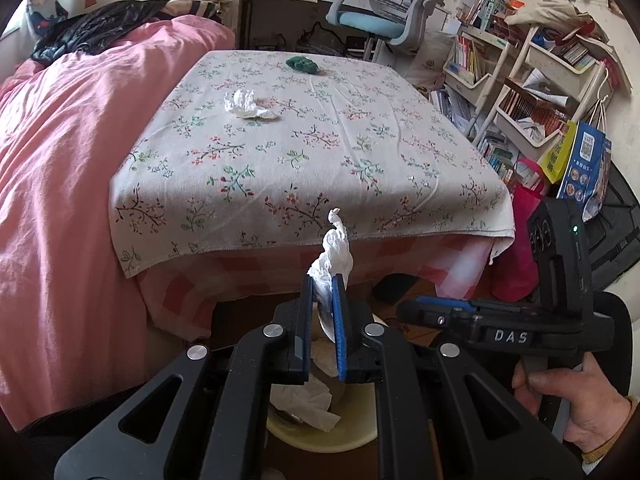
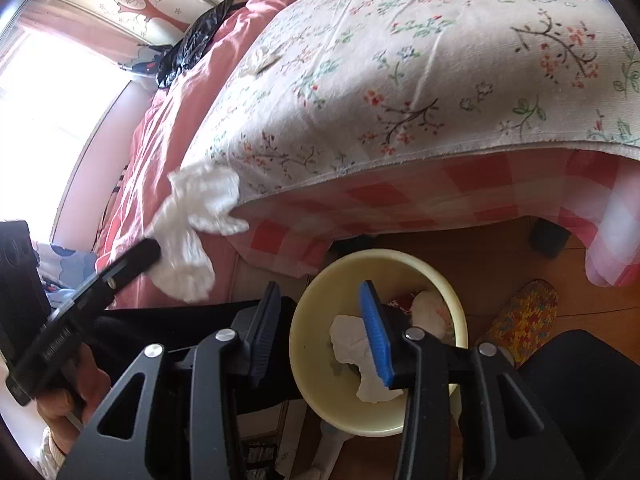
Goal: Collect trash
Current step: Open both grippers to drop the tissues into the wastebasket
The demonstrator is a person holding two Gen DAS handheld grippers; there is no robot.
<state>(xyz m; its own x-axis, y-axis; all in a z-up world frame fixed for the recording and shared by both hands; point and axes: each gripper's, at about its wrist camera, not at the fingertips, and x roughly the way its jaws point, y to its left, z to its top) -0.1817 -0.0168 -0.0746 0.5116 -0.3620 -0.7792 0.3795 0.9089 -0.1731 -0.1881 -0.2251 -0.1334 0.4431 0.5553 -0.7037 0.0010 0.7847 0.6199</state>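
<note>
My left gripper (image 1: 323, 280) is shut on a crumpled white tissue (image 1: 334, 254) and holds it off the near edge of the table, above the cream bin (image 1: 348, 438); the tissue also shows in the right wrist view (image 2: 192, 224). My right gripper (image 2: 320, 294) is open and empty, right over the cream bin (image 2: 312, 356), which holds white tissues (image 2: 352, 344). On the floral tablecloth (image 1: 312, 152) lie another crumpled white tissue (image 1: 246, 105) and a green wad (image 1: 302, 65).
A bed with a pink quilt (image 1: 68, 184) runs along the table's left side. A blue chair (image 1: 380, 12) and a cluttered bookshelf (image 1: 532, 80) stand behind and to the right. A slippered foot (image 2: 524, 320) rests on the wooden floor beside the bin.
</note>
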